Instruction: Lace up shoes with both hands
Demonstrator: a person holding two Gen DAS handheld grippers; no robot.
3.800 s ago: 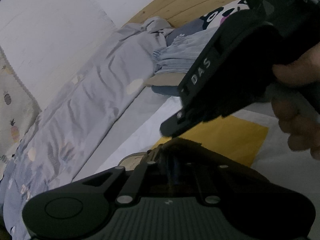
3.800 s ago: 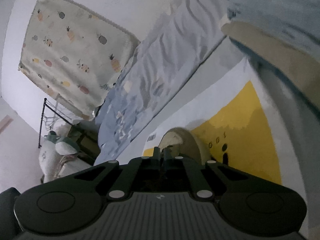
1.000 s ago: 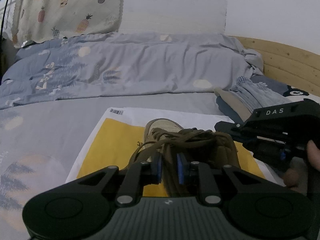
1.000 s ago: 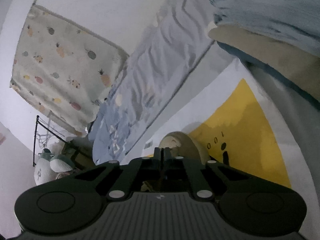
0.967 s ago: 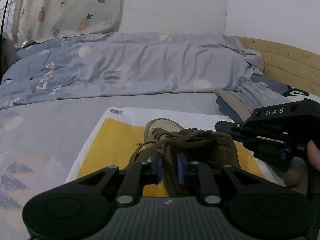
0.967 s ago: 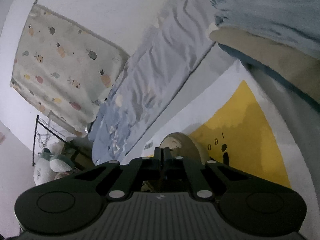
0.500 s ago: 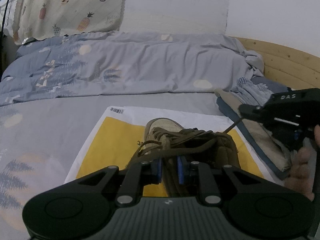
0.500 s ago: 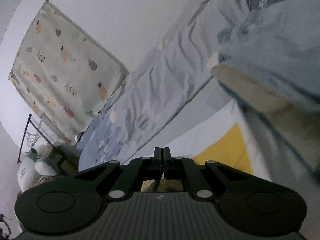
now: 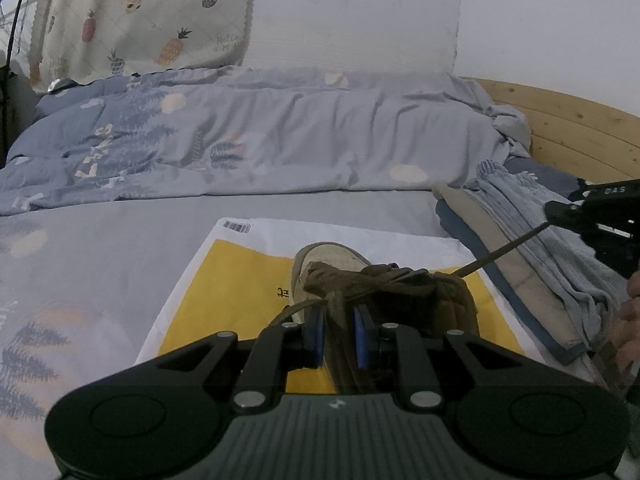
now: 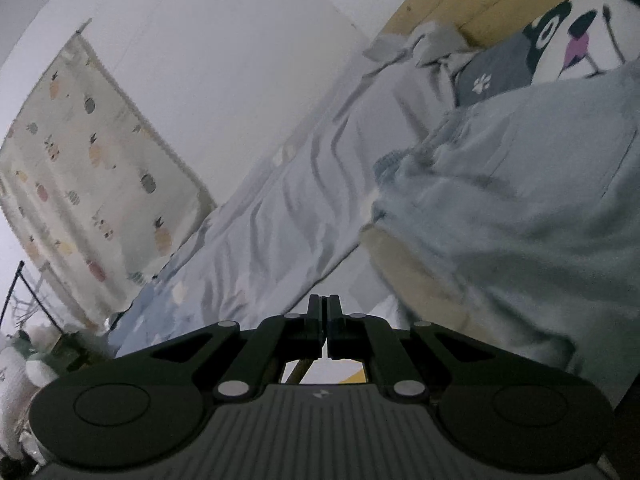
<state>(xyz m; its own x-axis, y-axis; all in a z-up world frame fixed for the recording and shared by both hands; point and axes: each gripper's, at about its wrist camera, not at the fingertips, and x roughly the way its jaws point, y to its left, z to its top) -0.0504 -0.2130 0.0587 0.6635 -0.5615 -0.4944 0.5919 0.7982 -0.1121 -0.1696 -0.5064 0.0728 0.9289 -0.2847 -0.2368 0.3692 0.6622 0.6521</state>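
A tan shoe [image 9: 326, 258] with brown laces [image 9: 384, 280] lies on a yellow and white mailer bag [image 9: 240, 280], toe pointing away, in the left wrist view. My left gripper [image 9: 338, 332] sits just behind the shoe, its blue pads shut on a strand of the lace. My right gripper [image 9: 556, 210] is at the right edge, shut on another lace end. That strand [image 9: 504, 250] runs taut from the shoe up to its tip. In the right wrist view the right gripper [image 10: 325, 308] has its jaws pressed together, with a bit of lace [image 10: 298, 372] showing beneath them.
The bag lies on a grey-blue bedsheet [image 9: 100, 248], with a rumpled duvet [image 9: 260, 144] behind it. Folded clothes [image 9: 540, 248] are stacked right of the shoe, below a wooden headboard [image 9: 580, 128]. A person's hand [image 9: 630, 320] holds the right gripper. A pineapple-print cloth [image 9: 140, 20] hangs at the back left.
My right gripper has swung right and upward, away from the shoe, drawing its lace strand out into a taut line. My left gripper has stayed put on the lace.
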